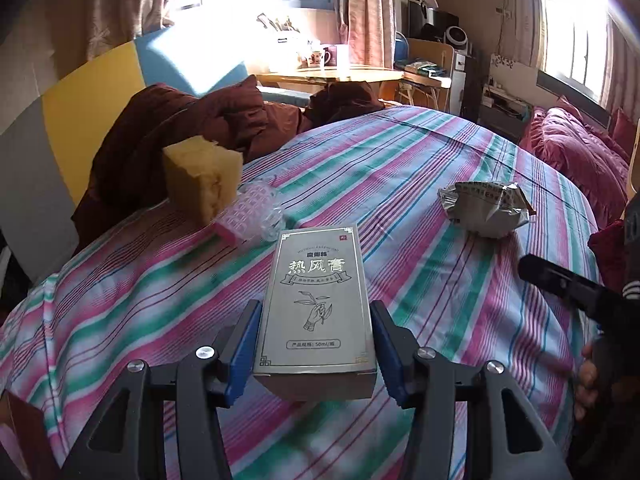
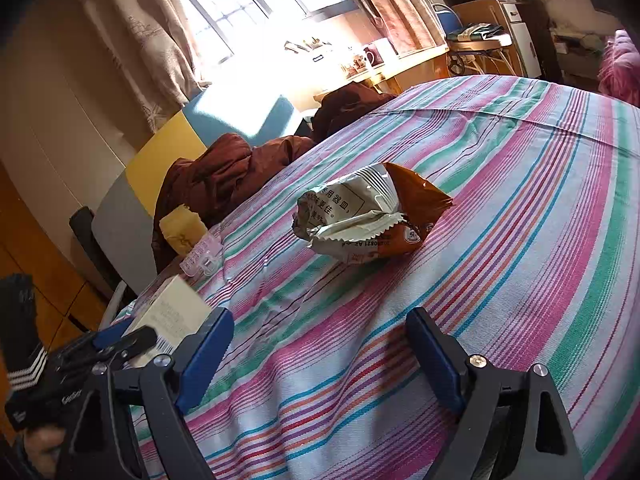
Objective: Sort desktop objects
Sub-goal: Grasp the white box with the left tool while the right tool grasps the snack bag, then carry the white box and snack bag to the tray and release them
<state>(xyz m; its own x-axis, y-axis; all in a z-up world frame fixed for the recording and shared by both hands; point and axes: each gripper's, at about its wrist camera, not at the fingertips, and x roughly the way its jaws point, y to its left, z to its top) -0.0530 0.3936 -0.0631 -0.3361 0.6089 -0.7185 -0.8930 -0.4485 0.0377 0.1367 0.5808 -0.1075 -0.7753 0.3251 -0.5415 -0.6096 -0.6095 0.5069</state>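
In the left wrist view, my left gripper (image 1: 316, 320) is shut on a silver-grey box (image 1: 316, 300) printed with Chinese text, one blue pad pressed on each long side. Beyond it on the striped cloth (image 1: 400, 152) lie a yellow sponge (image 1: 202, 178), a pink and clear plastic item (image 1: 250, 216) and a crumpled snack packet (image 1: 486, 208). In the right wrist view, my right gripper (image 2: 320, 320) stands open over the cloth with nothing between its fingers, and the snack packet (image 2: 372, 216) lies a short way ahead. The box (image 2: 172, 316) and the left gripper (image 2: 120, 340) appear at the lower left.
A heap of brown clothing (image 1: 168, 128) lies at the cloth's far left edge, against yellow and blue panels (image 1: 92, 92). Further back stands a wooden table (image 1: 332, 74) with mugs. A pink quilt (image 1: 576, 144) lies to the right. A hand (image 1: 588, 376) holds the right gripper's handle.
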